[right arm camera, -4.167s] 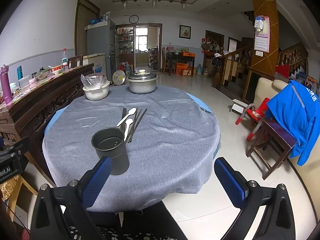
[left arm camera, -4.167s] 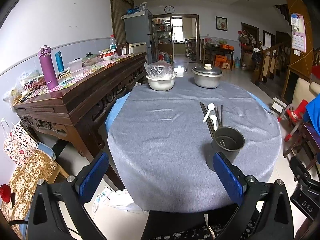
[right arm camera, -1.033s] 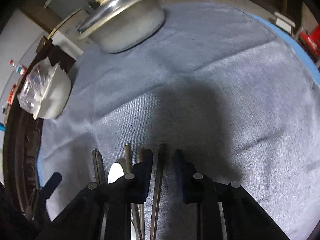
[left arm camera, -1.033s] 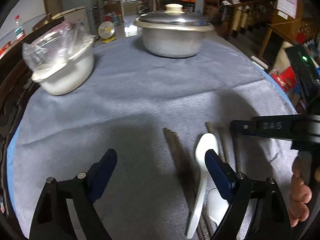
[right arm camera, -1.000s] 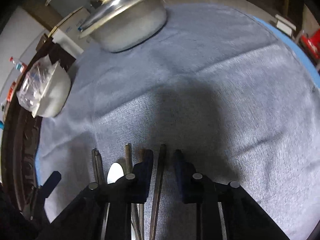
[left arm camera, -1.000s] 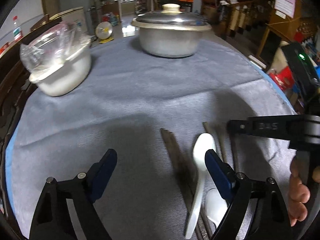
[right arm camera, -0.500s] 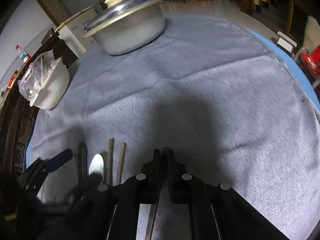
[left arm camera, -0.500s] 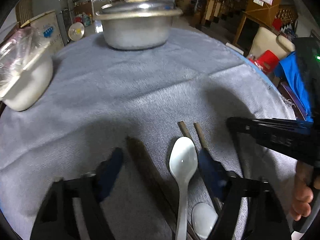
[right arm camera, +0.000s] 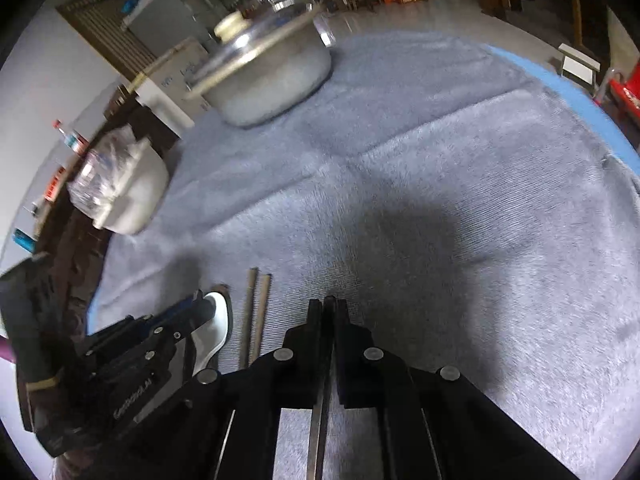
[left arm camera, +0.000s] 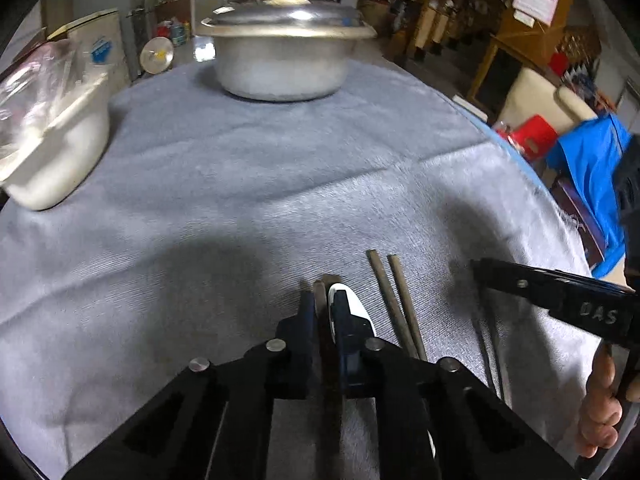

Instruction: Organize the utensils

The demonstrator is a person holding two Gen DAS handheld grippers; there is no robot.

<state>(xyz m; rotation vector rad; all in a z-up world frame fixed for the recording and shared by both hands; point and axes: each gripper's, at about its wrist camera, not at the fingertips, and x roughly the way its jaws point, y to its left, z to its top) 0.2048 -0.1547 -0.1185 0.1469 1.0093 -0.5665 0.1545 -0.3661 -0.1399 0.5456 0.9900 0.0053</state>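
On the grey tablecloth (left arm camera: pixel 280 184) lie a white spoon (left arm camera: pixel 356 308), a pair of brown chopsticks (left arm camera: pixel 394 304) and darker chopsticks. My left gripper (left arm camera: pixel 325 300) is shut on dark chopsticks, just left of the white spoon. My right gripper (right arm camera: pixel 325 307) is shut on a thin dark chopstick that runs back between its fingers. In the right wrist view the left gripper (right arm camera: pixel 196 304) sits over the white spoon (right arm camera: pixel 218 320), with the brown chopsticks (right arm camera: pixel 256 312) between the two grippers. The right gripper shows at the right in the left wrist view (left arm camera: pixel 480 268).
A lidded metal pot (left arm camera: pixel 284 60) stands at the far side of the table. A white bowl with a plastic bag (left arm camera: pixel 44 136) stands at the far left. A wooden sideboard (right arm camera: pixel 80 200) runs along the left. The table's edge is close on the right (right arm camera: pixel 560 92).
My left gripper has closed from wide open onto the dark chopsticks beside the spoon. My right gripper closed on its chopstick half a second ago and has stayed shut, tilting slightly.
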